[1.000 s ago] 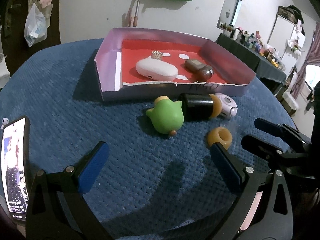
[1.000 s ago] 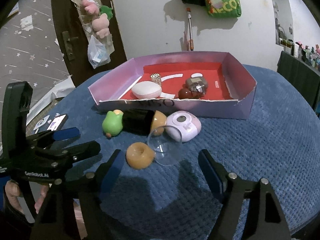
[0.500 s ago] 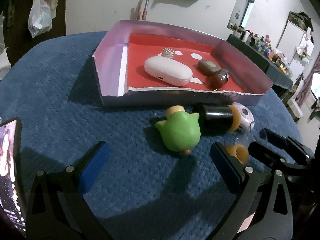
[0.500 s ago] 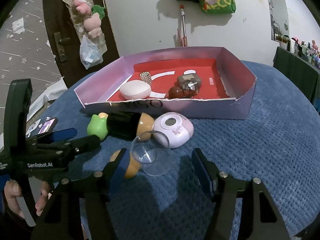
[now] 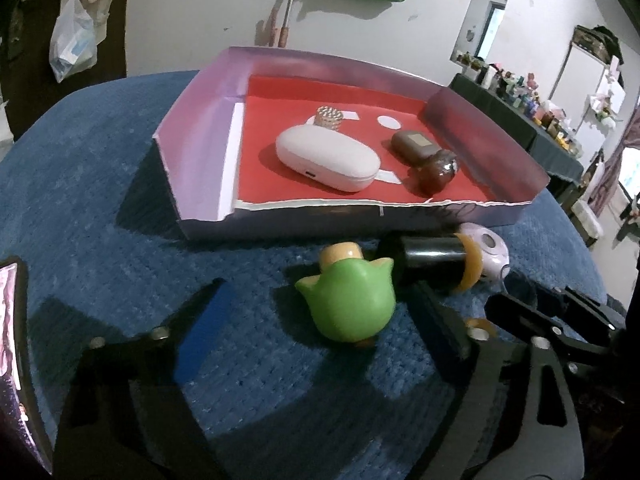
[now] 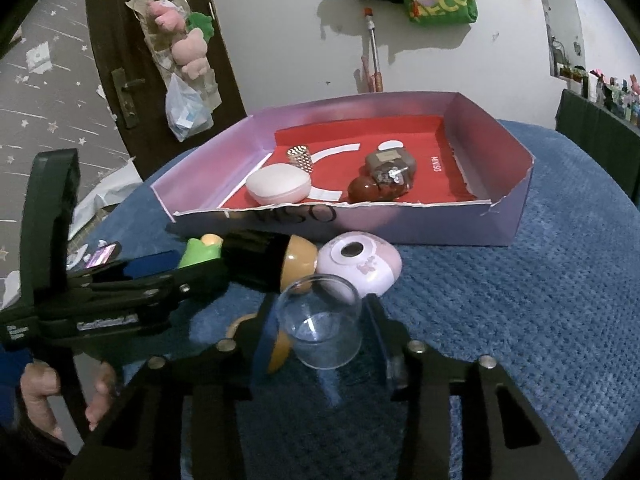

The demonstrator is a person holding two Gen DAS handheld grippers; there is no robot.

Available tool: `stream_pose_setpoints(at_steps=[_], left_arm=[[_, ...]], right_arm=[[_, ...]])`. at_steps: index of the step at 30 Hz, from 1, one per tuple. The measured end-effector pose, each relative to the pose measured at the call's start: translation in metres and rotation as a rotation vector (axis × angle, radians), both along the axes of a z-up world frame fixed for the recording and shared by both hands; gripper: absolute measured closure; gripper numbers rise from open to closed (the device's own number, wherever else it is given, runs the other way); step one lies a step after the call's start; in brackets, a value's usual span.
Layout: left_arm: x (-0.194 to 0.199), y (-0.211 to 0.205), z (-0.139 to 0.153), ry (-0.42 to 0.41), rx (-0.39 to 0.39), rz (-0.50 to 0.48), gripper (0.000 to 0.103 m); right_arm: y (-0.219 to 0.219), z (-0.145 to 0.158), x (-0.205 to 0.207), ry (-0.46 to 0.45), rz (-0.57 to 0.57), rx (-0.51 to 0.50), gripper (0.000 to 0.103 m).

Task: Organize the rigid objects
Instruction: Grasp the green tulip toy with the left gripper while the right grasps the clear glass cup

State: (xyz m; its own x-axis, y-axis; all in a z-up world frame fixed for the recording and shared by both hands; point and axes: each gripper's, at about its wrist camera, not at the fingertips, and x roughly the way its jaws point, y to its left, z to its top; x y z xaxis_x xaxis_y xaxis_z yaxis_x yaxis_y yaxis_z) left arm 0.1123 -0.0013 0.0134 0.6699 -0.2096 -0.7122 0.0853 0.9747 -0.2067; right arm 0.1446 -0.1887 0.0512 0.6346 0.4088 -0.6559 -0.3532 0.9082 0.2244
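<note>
A green bird-shaped toy (image 5: 348, 304) lies on the blue cloth, and my left gripper (image 5: 320, 285) stands open around it, one blue-padded finger on each side. My right gripper (image 6: 318, 302) is shut on a clear plastic cup (image 6: 320, 320) that lies on its side. An orange ring (image 6: 280, 344) sits partly hidden behind the right gripper's left finger. A black cylinder with an orange cap (image 6: 264, 260) and a lilac round gadget (image 6: 360, 260) lie in front of the lilac tray (image 6: 400, 224).
The tray's red floor holds a white oval case (image 5: 328, 158), a silver studded ring (image 5: 329, 117), a brown case (image 5: 412, 143) and a red-brown bead piece (image 5: 438, 172). A phone (image 5: 8, 340) lies at the cloth's left edge. A hand (image 6: 44, 392) holds the left gripper.
Both grippers moved forward. The left one now has the green toy between its fingers. The right one's fingers narrowed onto the clear cup.
</note>
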Motion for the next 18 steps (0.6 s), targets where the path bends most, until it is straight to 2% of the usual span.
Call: stream_pose_setpoints(at_steps=[3, 5, 8, 14, 18], left_arm=[[0.0, 0.0, 0.001, -0.005, -0.006, -0.008, 0.039], [-0.001, 0.001, 0.001, -0.002, -0.041, -0.033, 0.05], [-0.004, -0.002, 0.001, 0.002, -0.045, -0.057, 0.057], [-0.009, -0.003, 0.002, 0.005, -0.043, -0.056, 0.057], [-0.013, -0.003, 0.003, 0.012, -0.051, -0.065, 0.062]], right_arm=[[-0.002, 0.001, -0.001, 0.003, -0.002, 0.012, 0.06], [-0.004, 0.003, -0.003, 0.0, -0.006, 0.018, 0.06], [-0.004, 0.005, -0.005, -0.005, -0.006, 0.02, 0.061], [-0.004, 0.012, -0.011, -0.025, -0.001, 0.018, 0.061], [-0.005, 0.014, -0.013, -0.03, 0.0, 0.023, 0.061]])
